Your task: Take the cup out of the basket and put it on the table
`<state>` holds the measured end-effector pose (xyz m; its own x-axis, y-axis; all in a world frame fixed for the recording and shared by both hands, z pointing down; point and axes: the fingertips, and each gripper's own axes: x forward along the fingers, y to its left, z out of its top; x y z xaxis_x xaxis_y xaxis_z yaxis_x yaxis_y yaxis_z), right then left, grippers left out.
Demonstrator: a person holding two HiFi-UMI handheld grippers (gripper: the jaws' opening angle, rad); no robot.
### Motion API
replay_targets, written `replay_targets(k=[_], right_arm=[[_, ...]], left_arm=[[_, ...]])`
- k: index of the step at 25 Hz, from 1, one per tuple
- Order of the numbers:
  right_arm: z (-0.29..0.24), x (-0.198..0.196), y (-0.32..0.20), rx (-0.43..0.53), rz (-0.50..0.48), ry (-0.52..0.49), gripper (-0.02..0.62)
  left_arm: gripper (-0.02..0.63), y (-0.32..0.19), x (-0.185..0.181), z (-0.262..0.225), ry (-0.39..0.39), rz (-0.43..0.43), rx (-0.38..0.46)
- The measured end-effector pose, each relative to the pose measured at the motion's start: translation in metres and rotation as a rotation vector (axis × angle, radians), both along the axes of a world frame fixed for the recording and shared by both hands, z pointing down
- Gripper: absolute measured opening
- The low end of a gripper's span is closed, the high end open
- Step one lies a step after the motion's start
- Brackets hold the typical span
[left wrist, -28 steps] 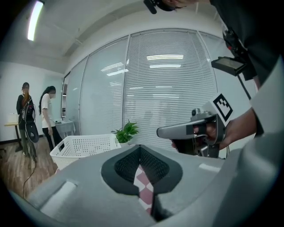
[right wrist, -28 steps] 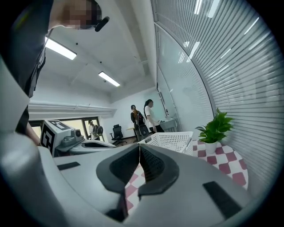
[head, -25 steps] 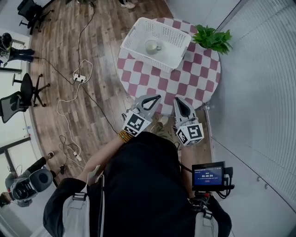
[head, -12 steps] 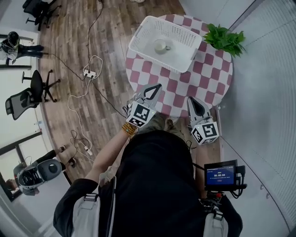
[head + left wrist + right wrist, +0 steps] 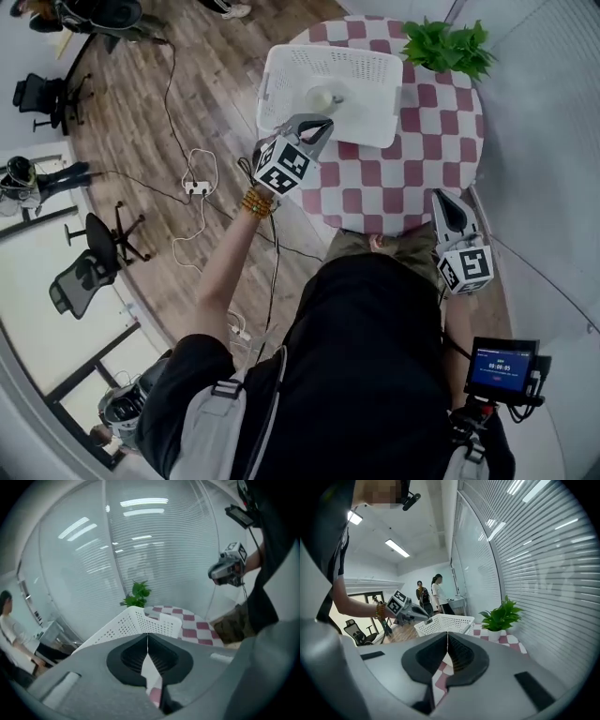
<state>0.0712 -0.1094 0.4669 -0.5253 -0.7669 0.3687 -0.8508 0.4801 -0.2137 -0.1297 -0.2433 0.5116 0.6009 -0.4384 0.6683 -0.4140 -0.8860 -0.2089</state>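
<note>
Hovering at the basket rim with jaws clenched on nothing, the left gripper could knock over the cup sitting inside unless it opens first; the right gripper, also clenched empty, hangs by the table

A wood-plank floor carries a white power strip and office chairs, beside a curved blind-covered wall.
</note>
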Motion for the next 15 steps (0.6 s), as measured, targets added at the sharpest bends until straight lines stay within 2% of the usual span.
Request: replay_targets(k=[3, 5, 8, 10, 12, 15], right_arm=[[0.002, -0.003, 0.007, 0.000, 0.042, -0.023, 0.009], [0.002, -0.007, 0.005, -0.003, 0.047, -0.017, 0.011], [-0.003, 0.003, -0.003, -0.008, 0.068, -0.023, 0.009], [-0.003, 0.014, -0.002, -0.020, 0.115, -0.043, 0.011], [0.003, 0.025, 0.005, -0.042, 0.176, -0.064, 0.009], [0.023, 0.046, 0.022, -0.085, 0.267, -0.084, 0.009]], left_arm=[[0.005, -0.012, -0.002, 0.013, -0.201, 0.188, 0.038], [0.005, -0.025, -0.002, 0.020, -0.290, 0.275, 0.029], [0.006, -0.043, 0.010, 0.034, -0.343, 0.352, -0.045], [0.008, -0.051, 0.018, 0.045, -0.340, 0.373, -0.117], [0.037, -0.059, 0.018, 0.062, -0.362, 0.384, -0.181], [0.066, -0.074, 0.011, 0.097, -0.518, 0.459, -0.212]])
